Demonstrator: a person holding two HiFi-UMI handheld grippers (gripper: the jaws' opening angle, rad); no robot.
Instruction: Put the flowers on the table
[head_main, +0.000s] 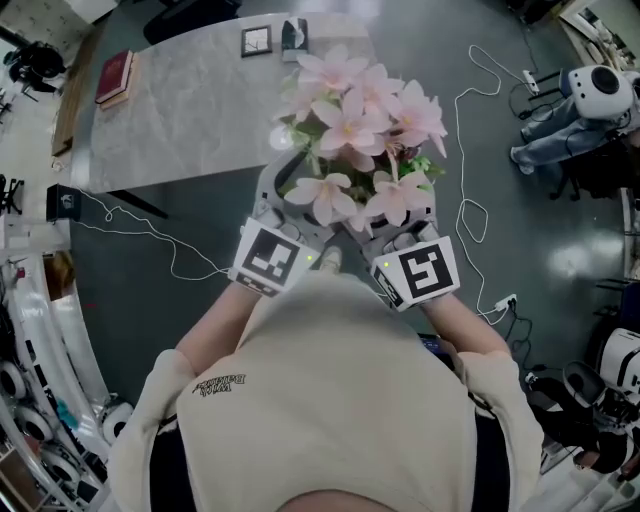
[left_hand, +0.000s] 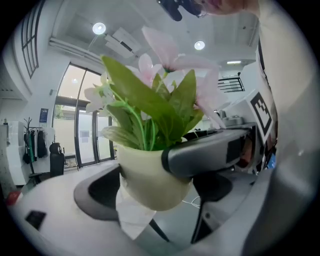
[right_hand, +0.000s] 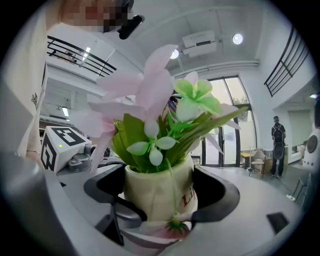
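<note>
Left tongs (left_hand: 152, 197), right tongs (right_hand: 160, 202) both pinching the flower pot (left_hand: 145, 175) so I won't tip it reaching the counter (head_main: 190, 110).

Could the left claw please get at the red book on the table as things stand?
Probably not yet: the left claw is occupied, clamped on the flower pot, and the red book lies off near the table's far left corner.
</note>
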